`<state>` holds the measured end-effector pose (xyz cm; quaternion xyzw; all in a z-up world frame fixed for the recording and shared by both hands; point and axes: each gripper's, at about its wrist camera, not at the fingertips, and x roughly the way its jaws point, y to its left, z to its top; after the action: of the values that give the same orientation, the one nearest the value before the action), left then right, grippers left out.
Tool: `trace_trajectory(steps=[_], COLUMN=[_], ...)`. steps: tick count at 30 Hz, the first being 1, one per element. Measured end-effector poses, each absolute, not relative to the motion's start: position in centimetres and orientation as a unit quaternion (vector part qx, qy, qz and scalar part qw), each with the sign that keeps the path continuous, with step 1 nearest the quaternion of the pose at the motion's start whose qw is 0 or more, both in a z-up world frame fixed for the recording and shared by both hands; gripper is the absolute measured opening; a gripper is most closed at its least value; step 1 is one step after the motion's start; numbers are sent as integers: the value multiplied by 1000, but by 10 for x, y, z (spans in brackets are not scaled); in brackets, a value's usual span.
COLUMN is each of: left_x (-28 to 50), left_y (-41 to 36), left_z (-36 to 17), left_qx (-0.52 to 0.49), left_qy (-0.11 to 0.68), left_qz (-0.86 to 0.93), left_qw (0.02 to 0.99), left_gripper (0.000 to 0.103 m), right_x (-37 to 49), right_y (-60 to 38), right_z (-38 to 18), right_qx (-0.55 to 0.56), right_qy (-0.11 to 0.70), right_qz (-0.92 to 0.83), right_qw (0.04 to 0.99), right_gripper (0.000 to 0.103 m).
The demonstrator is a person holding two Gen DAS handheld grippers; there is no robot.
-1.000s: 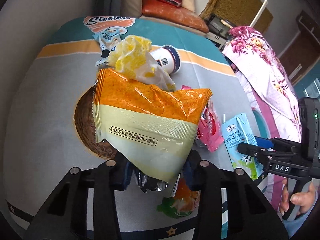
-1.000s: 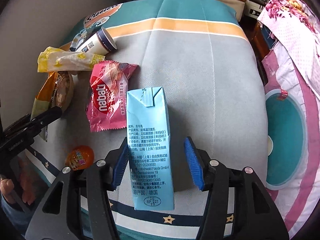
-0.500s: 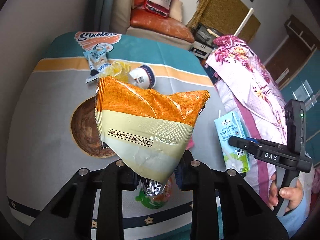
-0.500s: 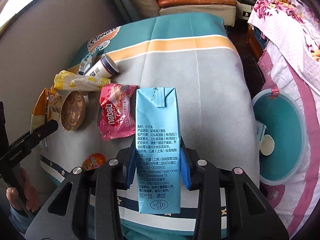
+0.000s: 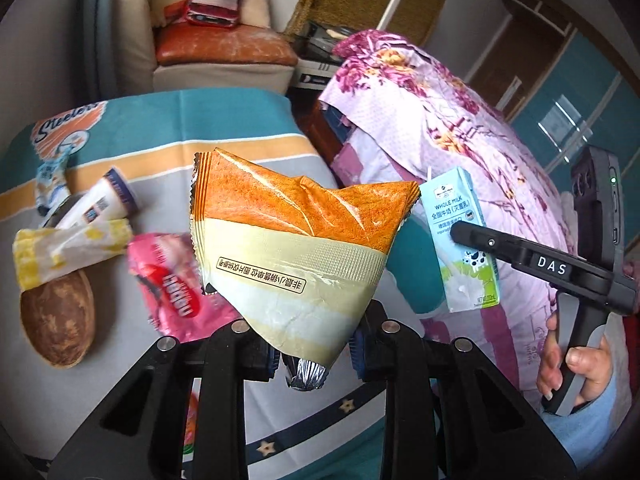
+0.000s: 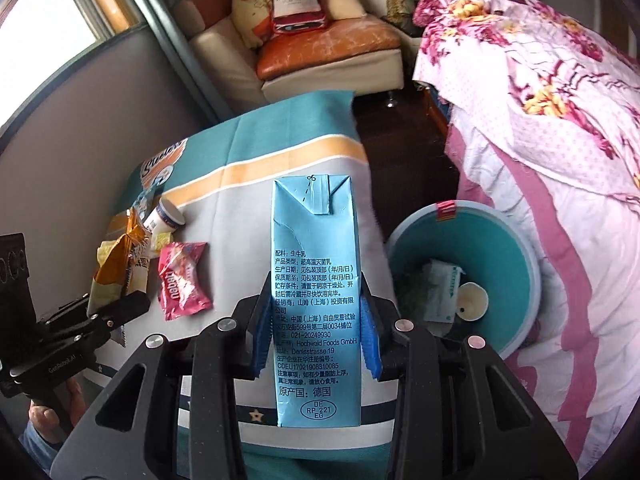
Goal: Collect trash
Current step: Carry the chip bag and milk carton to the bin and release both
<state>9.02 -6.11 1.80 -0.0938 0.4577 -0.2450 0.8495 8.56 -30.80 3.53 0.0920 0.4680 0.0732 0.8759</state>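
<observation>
My left gripper (image 5: 314, 354) is shut on the bottom edge of an orange and cream snack bag (image 5: 296, 248) and holds it above the table; the bag also shows in the right wrist view (image 6: 116, 268). My right gripper (image 6: 316, 328) is shut on a light blue milk carton (image 6: 314, 280), held upright in the air; the carton also shows in the left wrist view (image 5: 460, 236). A teal trash bin (image 6: 516, 256) with a little litter inside stands on the floor to the right of the table.
On the striped tablecloth (image 5: 240, 128) lie a pink wrapper (image 5: 176, 292), a yellow wrapper (image 5: 68, 246), a paper cup (image 5: 100, 206), a brown bowl (image 5: 56, 322) and a blue packet (image 5: 50, 182). A floral-covered bed (image 6: 540, 120) is right; a sofa (image 6: 320, 56) stands behind.
Both grippers have lifted their loads off the table and swung right toward the bin. The right gripper has shut on the carton; one second ago its jaws stood apart around it.
</observation>
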Motion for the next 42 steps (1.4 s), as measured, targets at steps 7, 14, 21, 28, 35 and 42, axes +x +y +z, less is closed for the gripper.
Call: trace_trajectory(steps=[7, 14, 21, 28, 35, 42], left_x=[109, 124, 135, 140, 143, 146], left_y=[-162, -234, -275, -297, -294, -274], left_z=[11, -15, -40, -55, -54, -49], left_qx=[-49, -27, 3, 19, 22, 7], left_qy=[467, 492, 515, 527, 519, 520], left_qz=[-307, -345, -355, -358, -339, -317], left_qw=[828, 799, 781, 771, 785, 793], left_gripper=[28, 28, 28, 40, 84, 93], right_x=[79, 81, 91, 100, 104, 107], right_y=[-379, -420, -439, -447, -450, -445], right_z=[42, 41, 26, 18, 12, 9], right_qx=[125, 139, 145, 148, 150, 148], right_qy=[444, 435, 448, 455, 460, 466], right_qz=[14, -11, -16, -19, -23, -19], right_qw=[887, 889, 882, 878, 875, 872], right_gripper=[35, 35, 35, 35, 35, 35])
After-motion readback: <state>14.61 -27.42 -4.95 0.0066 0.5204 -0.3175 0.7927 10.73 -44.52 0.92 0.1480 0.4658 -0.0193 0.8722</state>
